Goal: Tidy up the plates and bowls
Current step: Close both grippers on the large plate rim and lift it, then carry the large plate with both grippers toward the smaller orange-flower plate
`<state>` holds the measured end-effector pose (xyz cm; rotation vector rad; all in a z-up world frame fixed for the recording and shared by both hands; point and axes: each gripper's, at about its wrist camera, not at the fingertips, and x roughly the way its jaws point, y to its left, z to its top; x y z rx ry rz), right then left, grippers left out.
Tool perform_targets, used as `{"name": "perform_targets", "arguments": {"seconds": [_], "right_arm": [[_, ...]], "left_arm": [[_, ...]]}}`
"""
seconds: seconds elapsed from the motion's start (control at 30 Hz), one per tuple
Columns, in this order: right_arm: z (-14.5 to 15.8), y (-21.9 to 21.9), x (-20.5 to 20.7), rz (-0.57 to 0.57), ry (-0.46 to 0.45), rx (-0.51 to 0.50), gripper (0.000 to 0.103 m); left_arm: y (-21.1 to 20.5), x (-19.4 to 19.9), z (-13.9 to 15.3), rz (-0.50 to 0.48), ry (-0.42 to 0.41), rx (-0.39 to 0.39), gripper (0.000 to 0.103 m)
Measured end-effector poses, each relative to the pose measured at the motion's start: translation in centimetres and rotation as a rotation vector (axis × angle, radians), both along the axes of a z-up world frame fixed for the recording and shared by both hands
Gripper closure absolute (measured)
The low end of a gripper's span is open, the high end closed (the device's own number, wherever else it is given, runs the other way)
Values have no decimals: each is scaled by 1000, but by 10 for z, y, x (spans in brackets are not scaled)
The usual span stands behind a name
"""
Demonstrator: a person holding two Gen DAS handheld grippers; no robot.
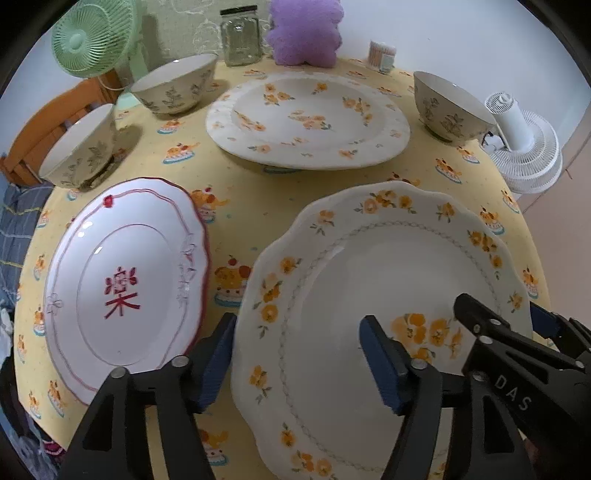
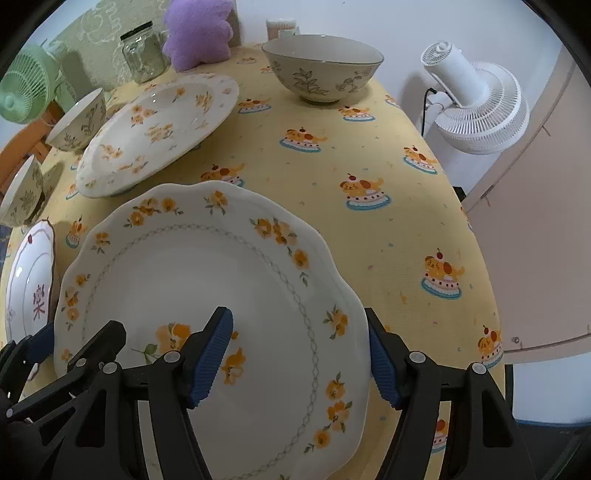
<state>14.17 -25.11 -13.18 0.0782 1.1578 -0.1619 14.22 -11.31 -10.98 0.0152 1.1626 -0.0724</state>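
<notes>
A scalloped white plate with orange flowers (image 1: 369,266) (image 2: 221,273) lies flat at the table's near edge. My left gripper (image 1: 299,362) is open astride its left rim, one pad outside the rim and one over the plate. My right gripper (image 2: 297,362) is open astride the right rim in the same way. A red-rimmed plate with a red character (image 1: 125,273) lies to the left. A deep floral plate (image 1: 306,118) sits behind. Three leaf-patterned bowls stand around it: back left (image 1: 177,85), left (image 1: 79,151) and back right (image 1: 448,107).
Along the back edge of the yellow tablecloth (image 2: 388,155) stand a glass jar (image 1: 240,37), a purple plush (image 1: 303,33) and a cotton-swab pot (image 1: 382,55). A green fan (image 1: 92,37) and a wooden chair (image 1: 48,122) are at the left, a white fan (image 2: 476,99) at the right.
</notes>
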Motion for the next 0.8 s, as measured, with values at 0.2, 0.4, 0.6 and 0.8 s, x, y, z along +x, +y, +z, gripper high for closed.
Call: {"name": "perform_targets", "arguments": {"seconds": [0.2,0.4,0.6,0.8], "right_arm": [[14,-1,-4,9,-38,-26,27],[36,3,-11,18,-95,-29,27],[61,19,-22,29,-157,-51,27],[88,43,-33,42,-224,-65,27]], "left_arm": [[3,-4,11,33,-16,-8,22],[14,-11,30,54,-70,-8,12],[30,-17,52,41,-122,-15,10],[52,-20,75,22,-182,-19,10]]}}
